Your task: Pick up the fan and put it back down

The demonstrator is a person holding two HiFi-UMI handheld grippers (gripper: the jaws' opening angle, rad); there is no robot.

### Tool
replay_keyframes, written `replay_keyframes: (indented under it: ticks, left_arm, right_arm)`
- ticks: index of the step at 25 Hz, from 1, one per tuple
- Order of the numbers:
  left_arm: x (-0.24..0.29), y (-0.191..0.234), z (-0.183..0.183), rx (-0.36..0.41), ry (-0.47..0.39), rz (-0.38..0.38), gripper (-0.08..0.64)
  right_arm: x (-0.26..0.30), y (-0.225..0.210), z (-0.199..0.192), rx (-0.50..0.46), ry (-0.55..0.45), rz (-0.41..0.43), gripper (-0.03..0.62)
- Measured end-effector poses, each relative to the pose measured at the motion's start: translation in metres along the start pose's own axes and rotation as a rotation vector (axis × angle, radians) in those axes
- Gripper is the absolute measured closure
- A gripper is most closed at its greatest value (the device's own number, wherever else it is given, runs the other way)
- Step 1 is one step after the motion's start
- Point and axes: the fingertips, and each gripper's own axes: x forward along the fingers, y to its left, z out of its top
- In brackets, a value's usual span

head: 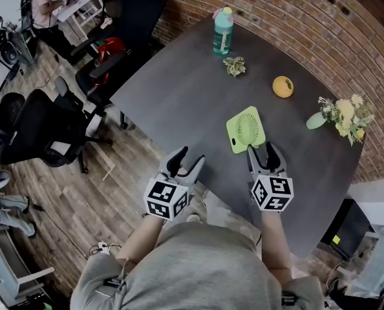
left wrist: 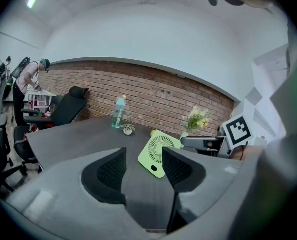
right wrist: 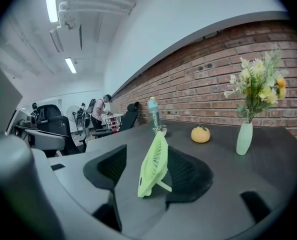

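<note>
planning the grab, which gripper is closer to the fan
The right gripper: the green fan stands right at its open jaws, while the left gripper is off to the side.

The fan (head: 246, 129) stands on the table (head: 179, 95), just before the right gripper (head: 261, 150). The left gripper (head: 189, 157) is to its left, by the table's near edge. Behind the fan are a small plant (head: 234, 65) and a bottle (head: 222, 32). To the fan's right are an orange fruit (head: 282, 86) and a vase (head: 317, 120). Chairs (head: 50, 131) stand left of the table.

The person wears a grey short-sleeved shirt (head: 192, 270). The left gripper (head: 187, 160) and right gripper (head: 262, 150) have grey bodies, black ribbed pads (left wrist: 111, 171), and white cubes (head: 166, 197) printed with black square markers.
</note>
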Motion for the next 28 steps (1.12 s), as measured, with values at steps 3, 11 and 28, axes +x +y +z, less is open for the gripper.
replay_keyframes:
  ticks: [3, 11, 28]
  left_arm:
    - [0.005, 0.003, -0.001, -0.002, 0.006, 0.006, 0.347]
    - [0.017, 0.000, -0.009, -0.001, 0.037, -0.008, 0.347]
    - [0.033, 0.002, -0.008, -0.011, 0.042, 0.001, 0.347]
  right_arm:
    - [0.006, -0.009, -0.006, 0.004, 0.014, -0.010, 0.342]
    - [0.020, -0.025, -0.018, 0.029, 0.046, -0.012, 0.342]
    - [0.044, -0.038, -0.030, 0.031, 0.108, 0.019, 0.425]
